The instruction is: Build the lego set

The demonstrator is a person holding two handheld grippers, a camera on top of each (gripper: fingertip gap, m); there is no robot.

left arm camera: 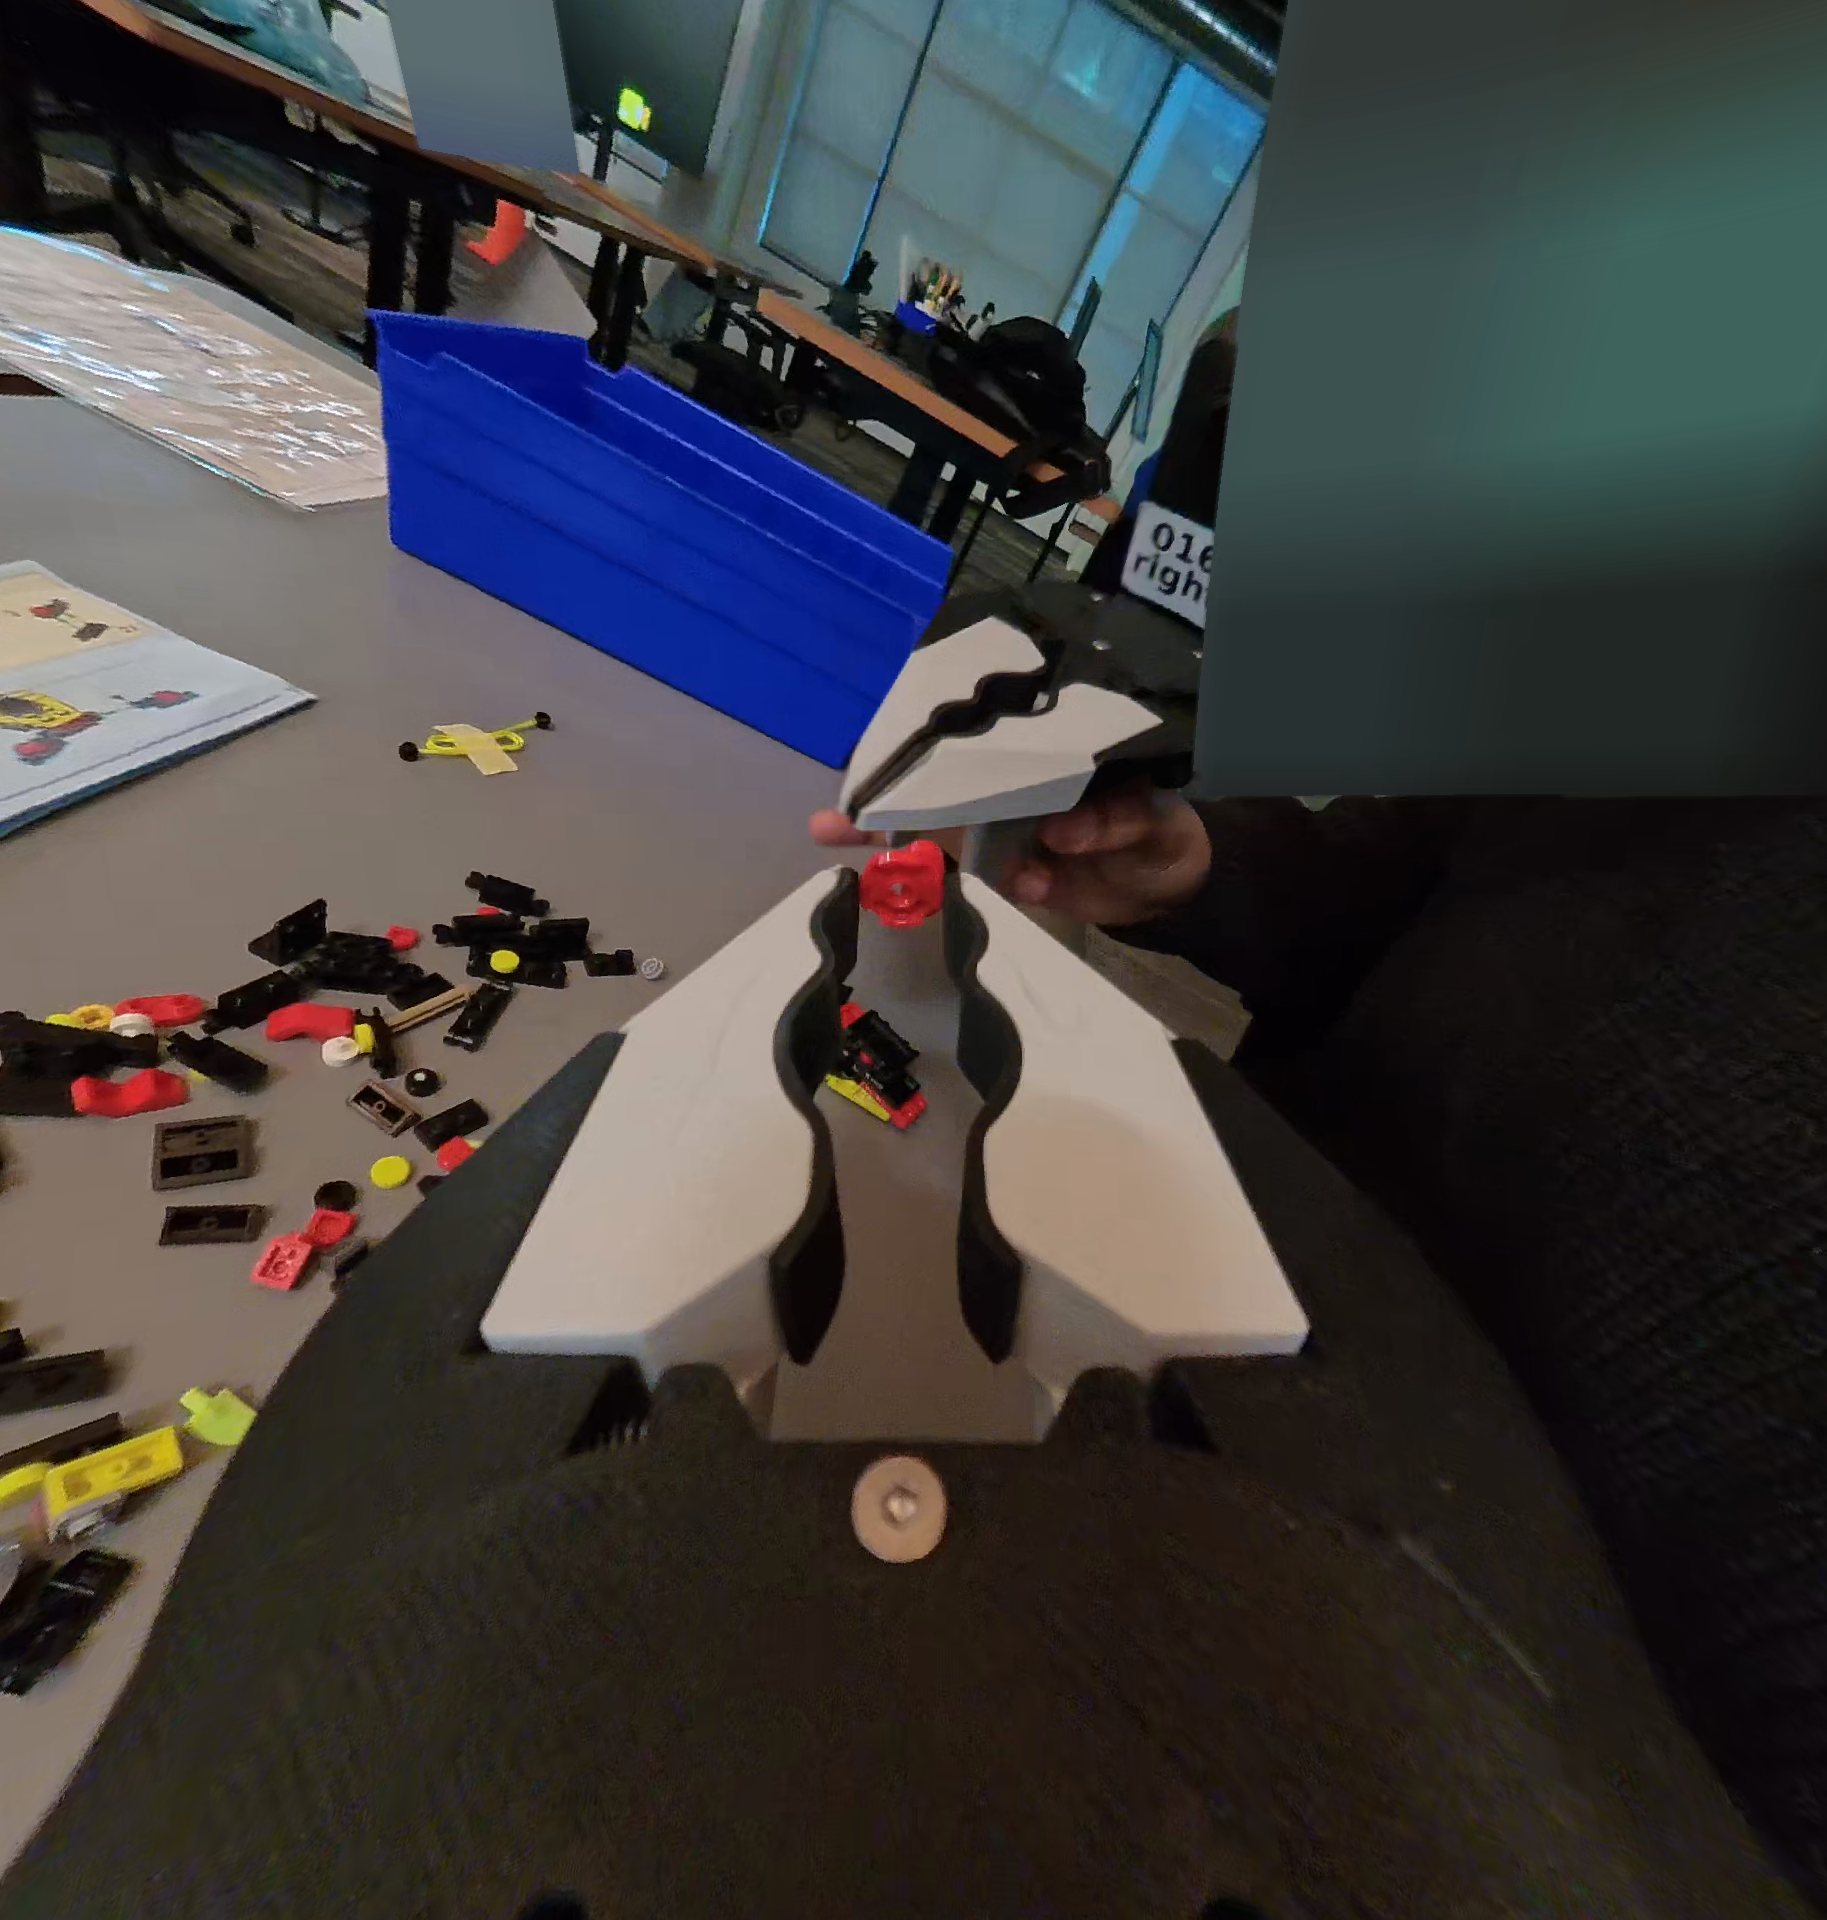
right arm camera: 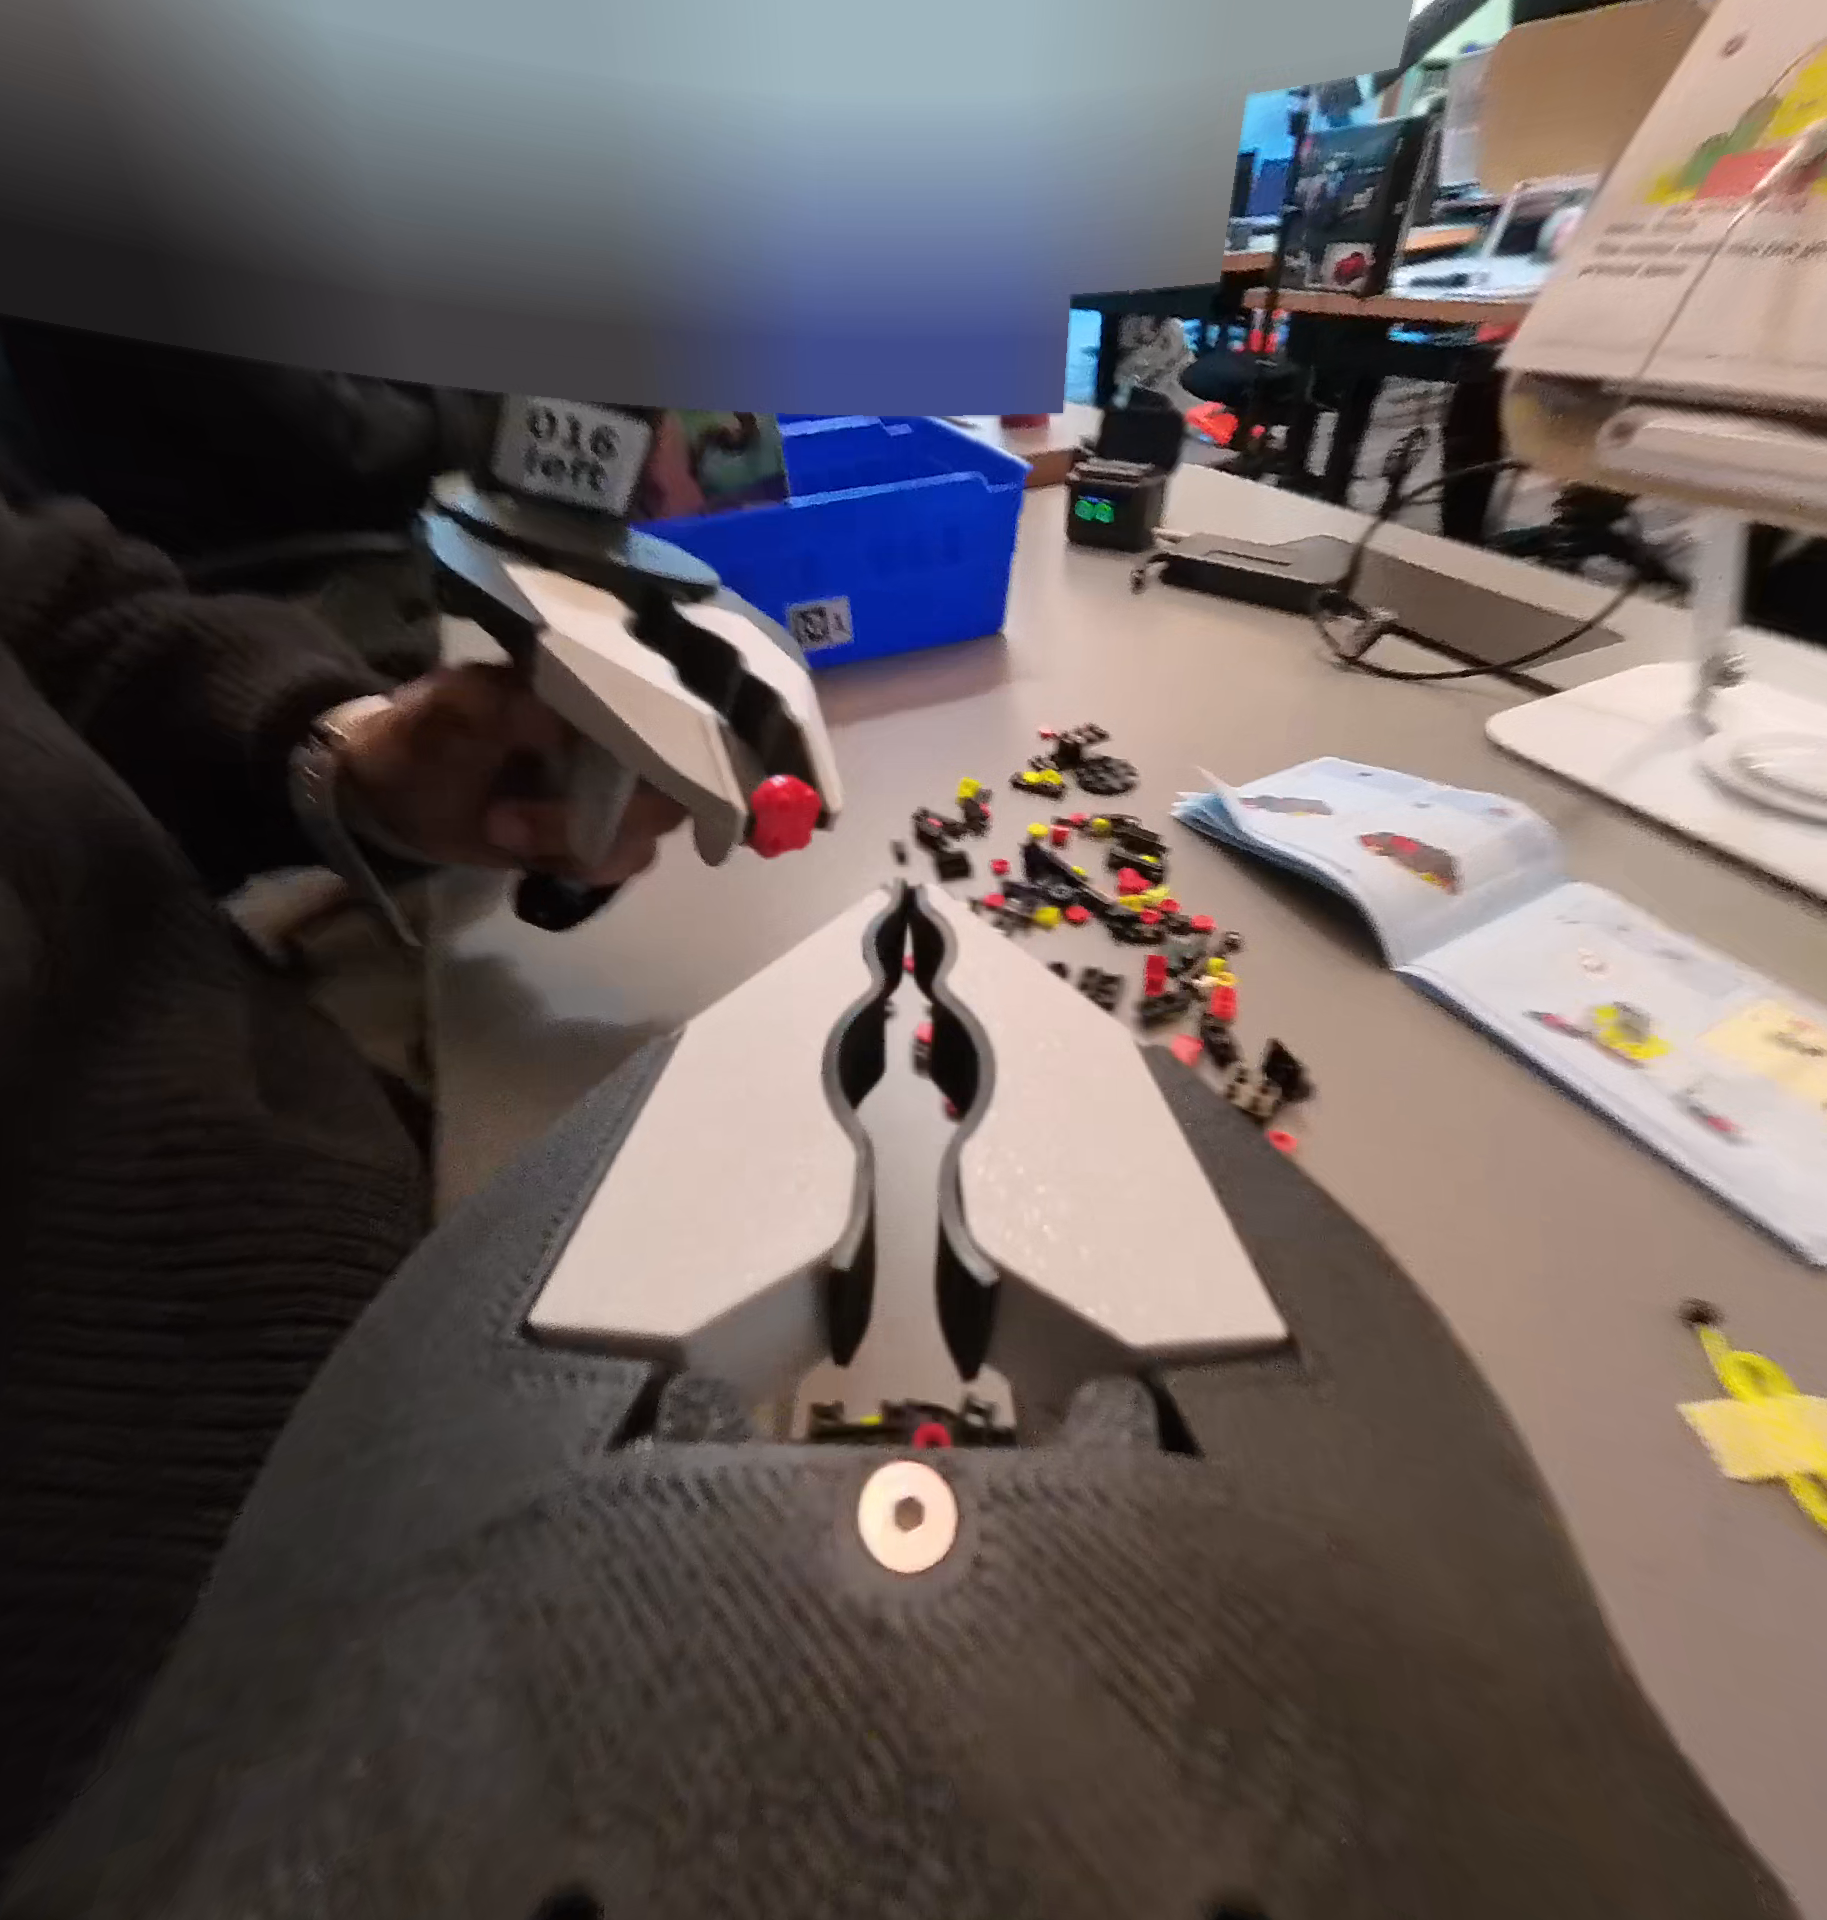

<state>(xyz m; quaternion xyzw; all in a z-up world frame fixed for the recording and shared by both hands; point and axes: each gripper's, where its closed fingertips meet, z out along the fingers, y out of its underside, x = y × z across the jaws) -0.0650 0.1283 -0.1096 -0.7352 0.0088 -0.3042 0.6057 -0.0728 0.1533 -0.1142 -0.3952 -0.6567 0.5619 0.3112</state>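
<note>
My left gripper [left arm camera: 898, 881] is shut on a small red round toy-brick piece [left arm camera: 901, 883] and holds it at the fingertips, above the grey table [left arm camera: 618, 831]. The piece also shows in the right wrist view [right arm camera: 784, 814], pinched at the left gripper's tips [right arm camera: 784, 821]. My right gripper [right arm camera: 904, 896] is shut, its tips meeting. In the left wrist view it [left arm camera: 855, 812] hovers just above and beyond the red piece. A small black, red and yellow built assembly [left arm camera: 878, 1070] lies on the table under my left gripper.
Loose black, red and yellow pieces [left arm camera: 265, 1039] [right arm camera: 1106, 894] are scattered on the table. A blue bin [left arm camera: 660, 520] [right arm camera: 888, 540] stands behind. An open instruction booklet [left arm camera: 78, 675] [right arm camera: 1511, 935], a taped yellow cord [left arm camera: 473, 740] and a white stand base [right arm camera: 1719, 748] lie around. Left and right tips are no more than a few centimetres apart.
</note>
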